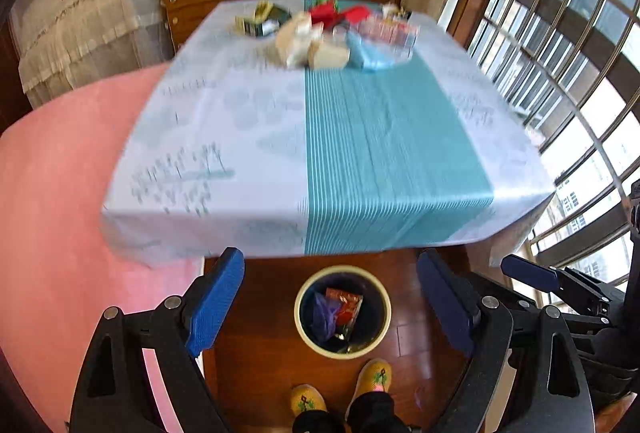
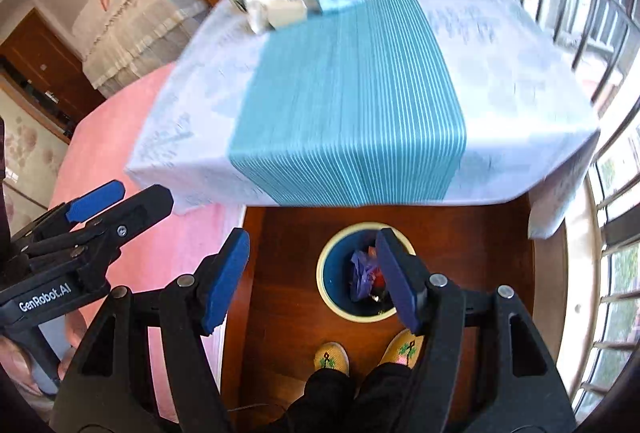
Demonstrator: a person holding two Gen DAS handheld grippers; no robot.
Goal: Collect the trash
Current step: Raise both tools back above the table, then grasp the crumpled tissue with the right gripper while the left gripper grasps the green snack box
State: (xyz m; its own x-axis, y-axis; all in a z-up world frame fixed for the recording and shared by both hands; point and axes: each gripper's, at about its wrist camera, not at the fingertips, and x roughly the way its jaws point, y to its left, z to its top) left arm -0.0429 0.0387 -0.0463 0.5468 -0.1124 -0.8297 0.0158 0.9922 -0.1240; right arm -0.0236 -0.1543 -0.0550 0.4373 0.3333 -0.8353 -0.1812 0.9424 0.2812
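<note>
Nearest, the person's yellow slippers (image 1: 340, 385) stand on the wood floor. Just ahead sits a cream-rimmed bin (image 1: 304, 297) holding wrappers (image 1: 346, 307). The left gripper (image 1: 330, 303) and right gripper (image 2: 312, 279) hang above it, jaws spread wide and empty. Beyond, a table (image 1: 248, 137) under a teal-striped cloth carries more trash (image 1: 320, 33) at its far end.

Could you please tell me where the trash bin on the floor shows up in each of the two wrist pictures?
Left wrist view: the trash bin sits low in the middle, between the open left gripper's fingers, below the table edge.
Right wrist view: the bin is low and just right of the middle, partly behind the open right gripper's right finger.
Shared landmark: the teal stripe of the tablecloth runs straight toward the bin.
</note>
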